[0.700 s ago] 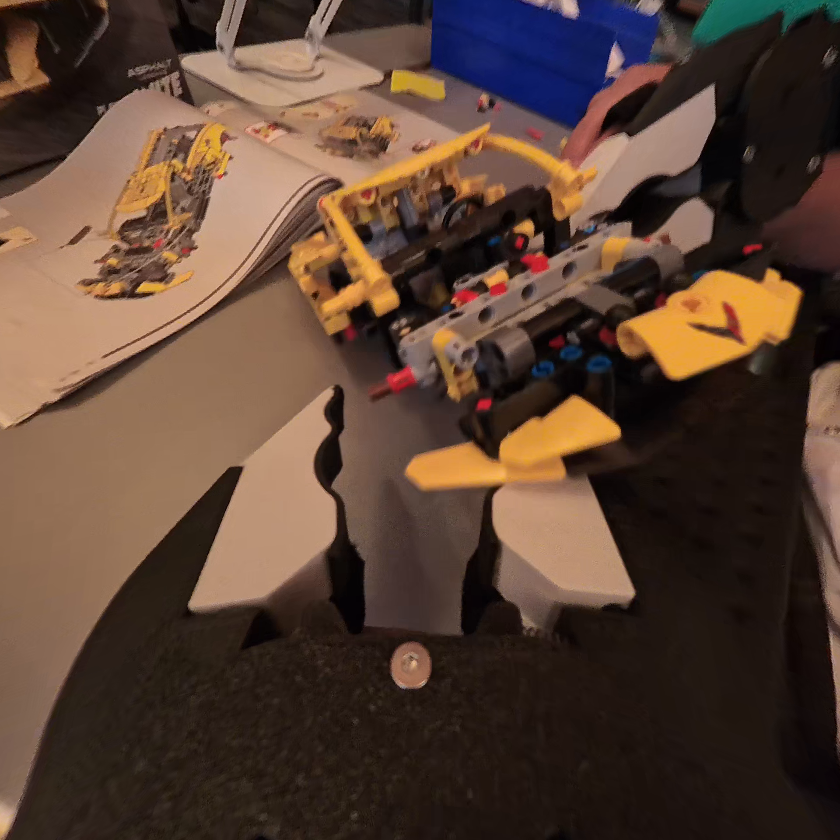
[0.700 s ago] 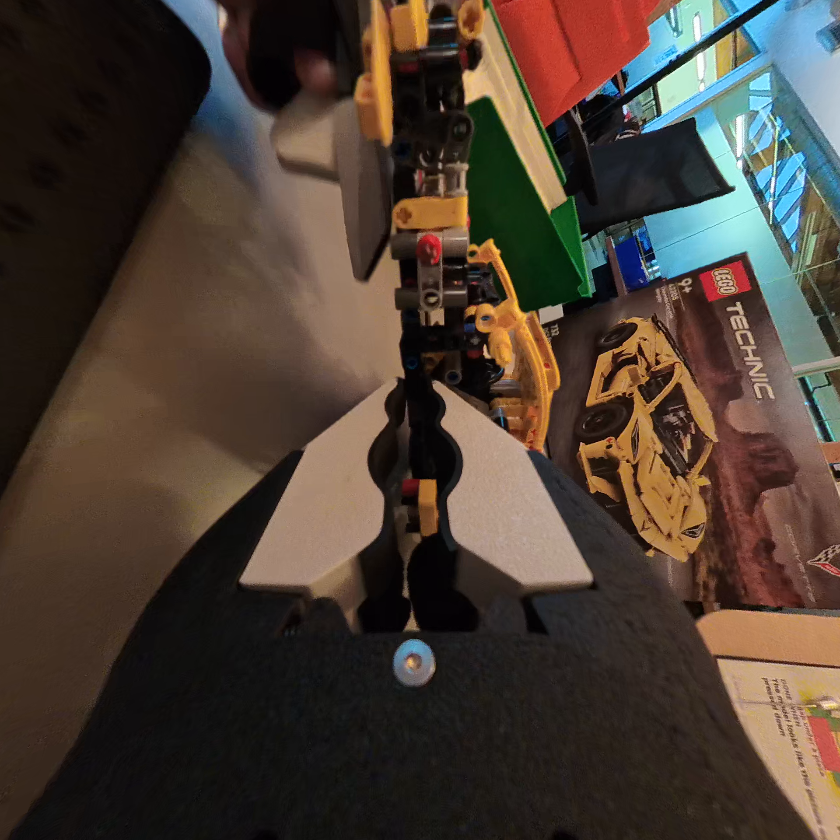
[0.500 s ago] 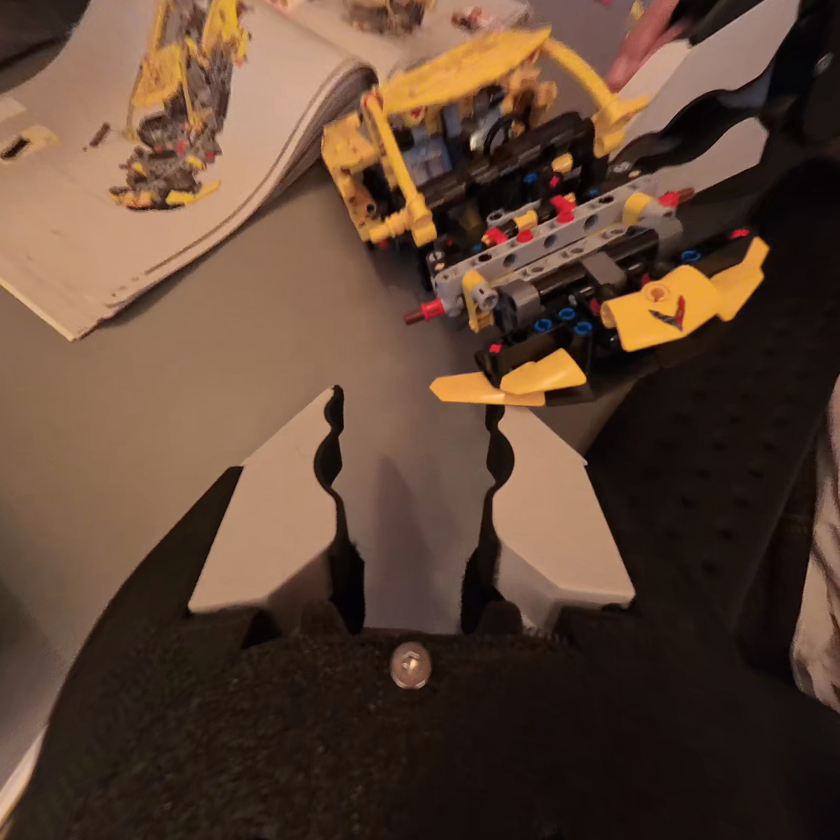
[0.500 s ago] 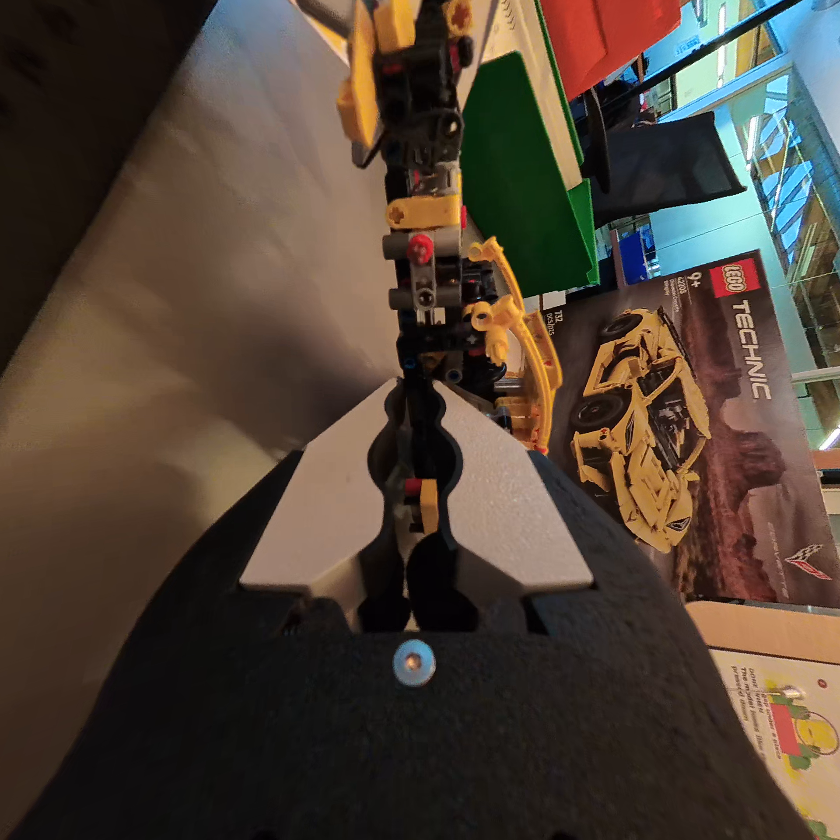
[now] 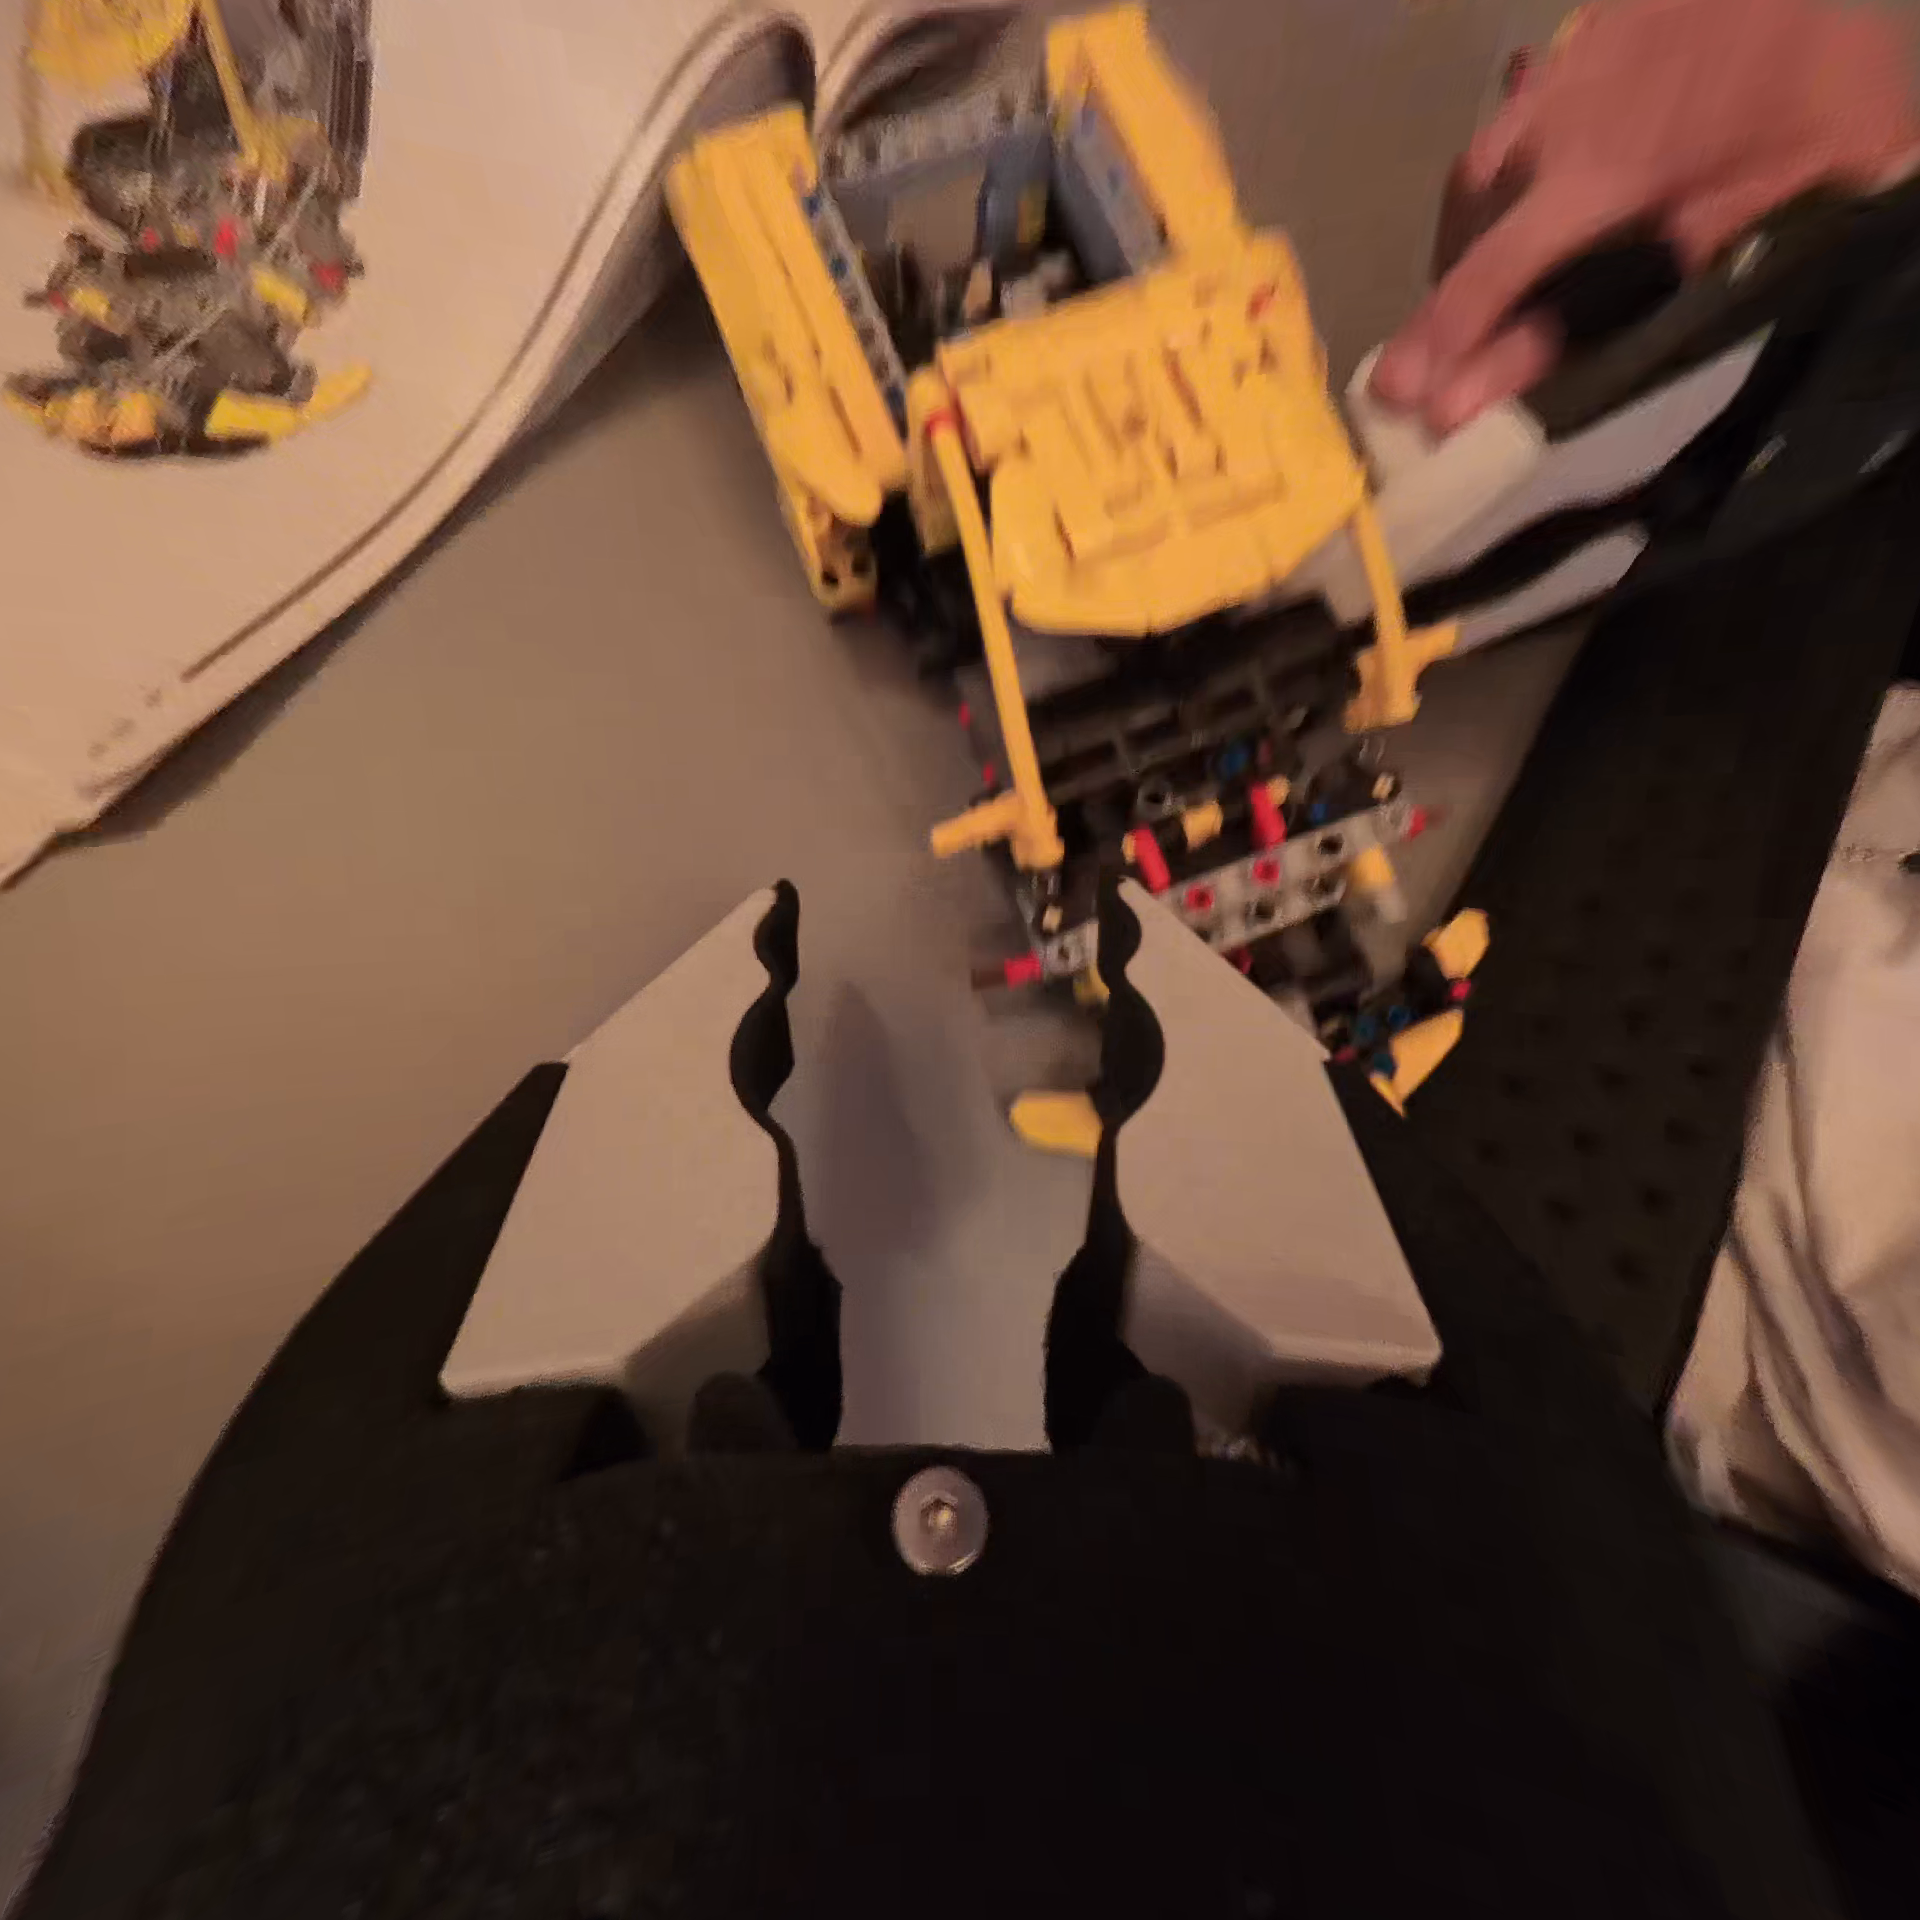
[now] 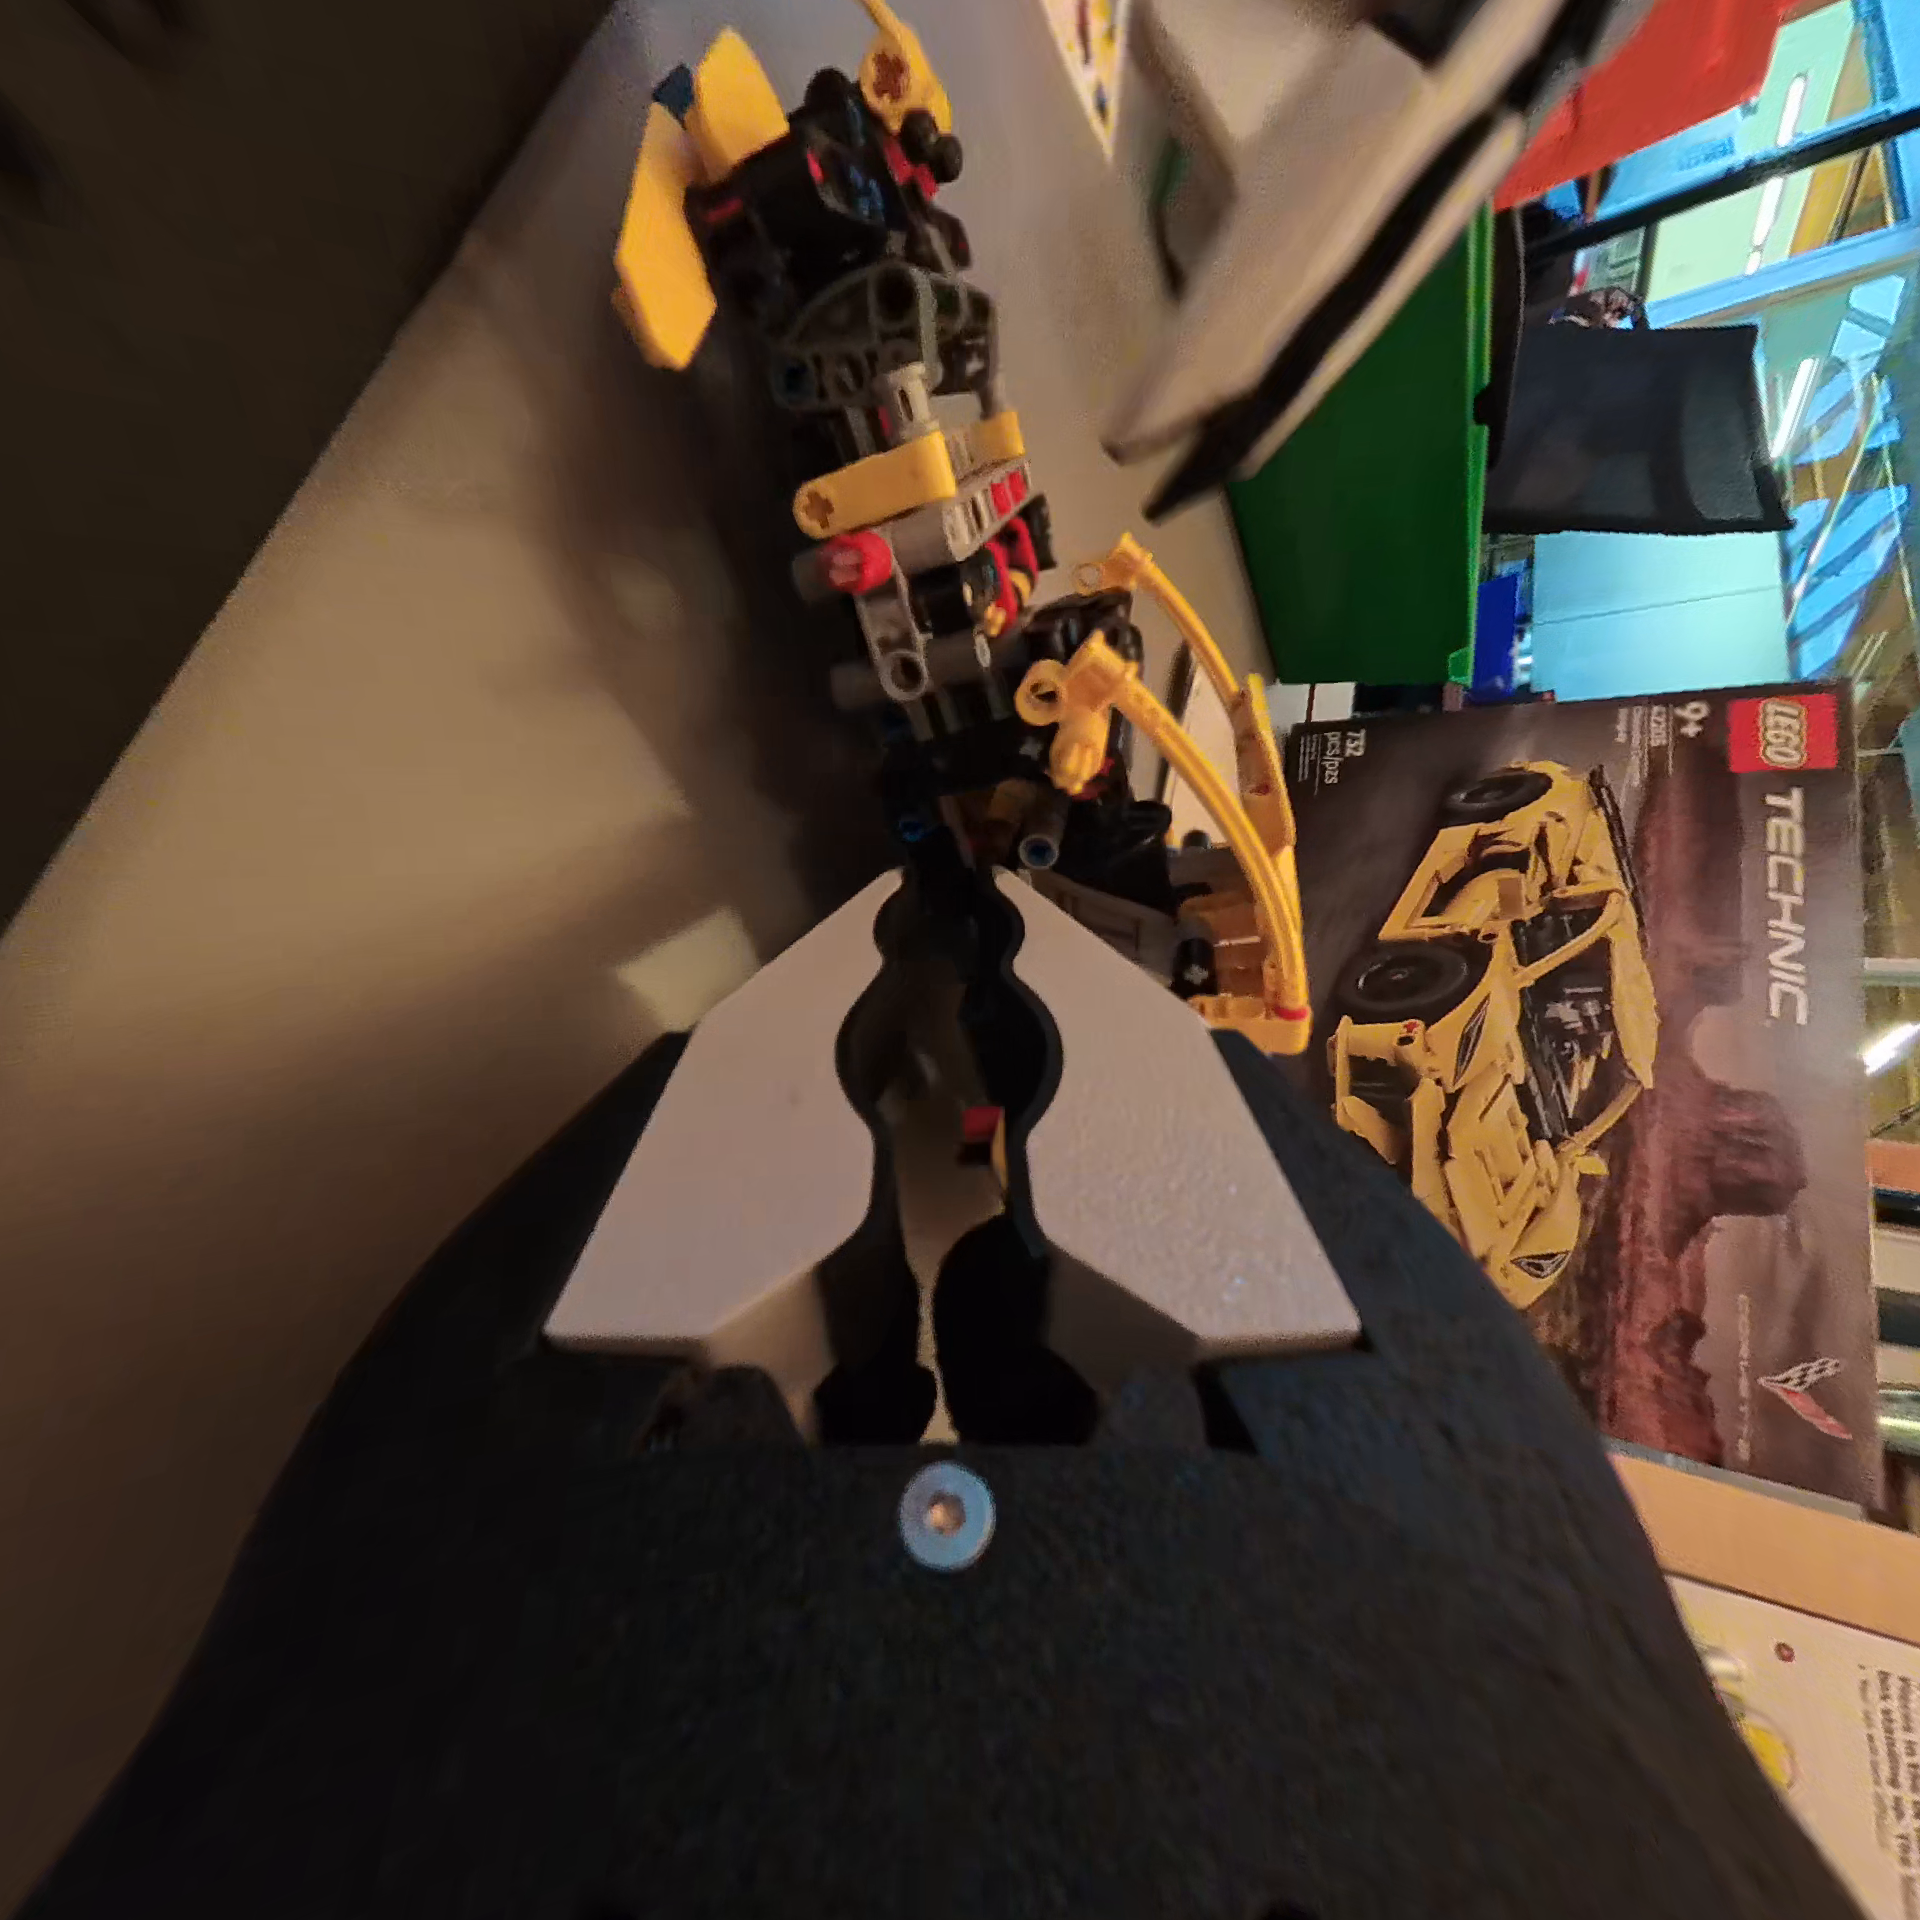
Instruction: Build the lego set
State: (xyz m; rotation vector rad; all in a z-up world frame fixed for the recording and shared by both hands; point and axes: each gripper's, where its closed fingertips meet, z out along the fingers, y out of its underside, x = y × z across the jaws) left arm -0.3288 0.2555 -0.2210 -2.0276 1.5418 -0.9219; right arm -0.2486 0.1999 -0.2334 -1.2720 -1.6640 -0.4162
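Observation:
The half-built yellow and black lego car [image 5: 1143, 582] rests on the grey table [image 5: 520, 935], blurred, just ahead of my left gripper [image 5: 945, 914]. The left gripper is open and empty; its right fingertip [image 5: 1143, 935] lies close beside the car's near end. My right gripper [image 6: 951, 899] is shut on a black part at the car's near end [image 6: 914, 520], with the car stretching away from it. In the left wrist view the right gripper [image 5: 1507, 499] shows at the car's right side, with a hand [image 5: 1662, 187] on it.
An open instruction booklet [image 5: 312, 436] lies on the table at the left. The set's box [image 6: 1579, 1039] stands to the right of the car, with a green bin [image 6: 1371, 540] and a red one [image 6: 1662, 94] behind. My left gripper [image 6: 1309, 260] shows blurred at top. The gap from one gripper's tips to the other's is roughly 11 cm.
The left gripper has moved forward and now stands close over the car's near end, still open. The right gripper has turned the car while keeping hold of it.

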